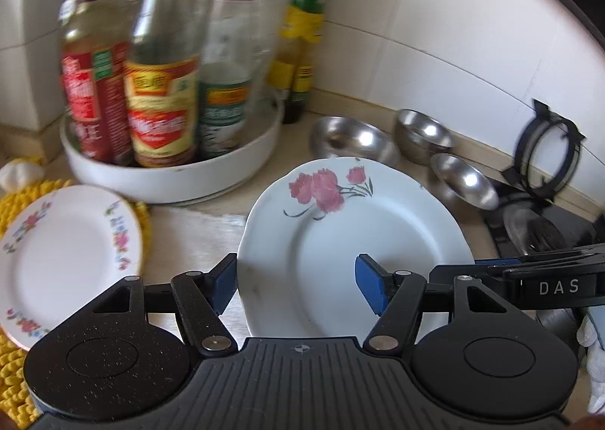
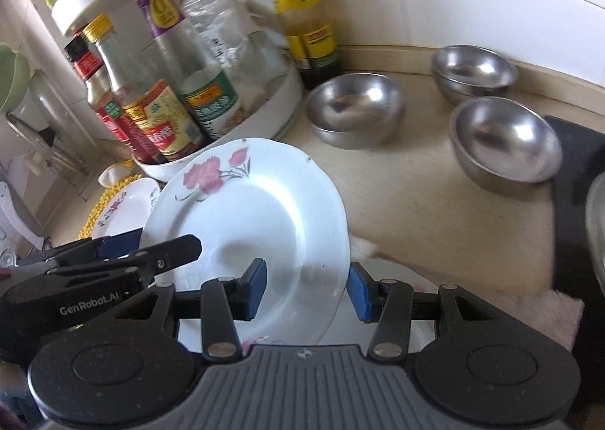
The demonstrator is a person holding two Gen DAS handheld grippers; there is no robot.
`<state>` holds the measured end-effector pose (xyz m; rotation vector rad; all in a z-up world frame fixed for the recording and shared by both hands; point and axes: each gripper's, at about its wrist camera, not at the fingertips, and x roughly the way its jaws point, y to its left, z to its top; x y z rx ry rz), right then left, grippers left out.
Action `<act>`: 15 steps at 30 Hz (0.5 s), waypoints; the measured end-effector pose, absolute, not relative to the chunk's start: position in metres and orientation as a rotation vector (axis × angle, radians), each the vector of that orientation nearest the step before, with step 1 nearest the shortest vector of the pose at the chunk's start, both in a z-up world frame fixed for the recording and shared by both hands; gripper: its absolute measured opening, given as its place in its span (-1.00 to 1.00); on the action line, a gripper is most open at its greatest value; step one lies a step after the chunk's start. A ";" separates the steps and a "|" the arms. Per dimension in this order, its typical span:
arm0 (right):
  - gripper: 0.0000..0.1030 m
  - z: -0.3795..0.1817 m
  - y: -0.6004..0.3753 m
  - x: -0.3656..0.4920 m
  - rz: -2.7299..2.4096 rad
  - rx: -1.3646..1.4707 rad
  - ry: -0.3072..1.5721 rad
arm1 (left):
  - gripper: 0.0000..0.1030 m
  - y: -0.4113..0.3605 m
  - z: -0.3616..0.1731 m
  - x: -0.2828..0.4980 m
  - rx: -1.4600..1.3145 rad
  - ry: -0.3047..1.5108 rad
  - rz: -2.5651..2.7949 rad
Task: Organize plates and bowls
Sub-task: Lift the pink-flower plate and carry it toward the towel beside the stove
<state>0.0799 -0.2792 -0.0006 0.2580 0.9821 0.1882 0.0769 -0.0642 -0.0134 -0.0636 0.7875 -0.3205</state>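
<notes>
A white plate with pink flowers (image 1: 340, 225) is tilted and off the counter, held from both sides. My left gripper (image 1: 298, 278) is shut on its left rim, with one blue pad at the edge and the other over the plate's inside. My right gripper (image 2: 306, 282) is shut on the right rim of the same plate (image 2: 245, 203). Each gripper shows in the other's view, the right gripper (image 1: 529, 271) at the plate's right edge and the left gripper (image 2: 151, 256) at its left. Three steel bowls (image 2: 355, 108) (image 2: 472, 67) (image 2: 506, 138) stand apart on the counter behind.
A smaller floral plate (image 1: 64, 241) lies on a yellow mat (image 1: 15, 373) at the left. A white round tray (image 1: 170, 180) of sauce bottles stands behind it. Another white plate (image 2: 189, 331) lies under the lifted one. A stove burner (image 1: 544, 150) and a tiled wall are at the right.
</notes>
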 end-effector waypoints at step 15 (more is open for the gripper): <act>0.32 0.005 -0.321 0.018 0.060 0.318 0.975 | 0.41 -0.112 -0.018 0.050 0.001 0.795 -0.460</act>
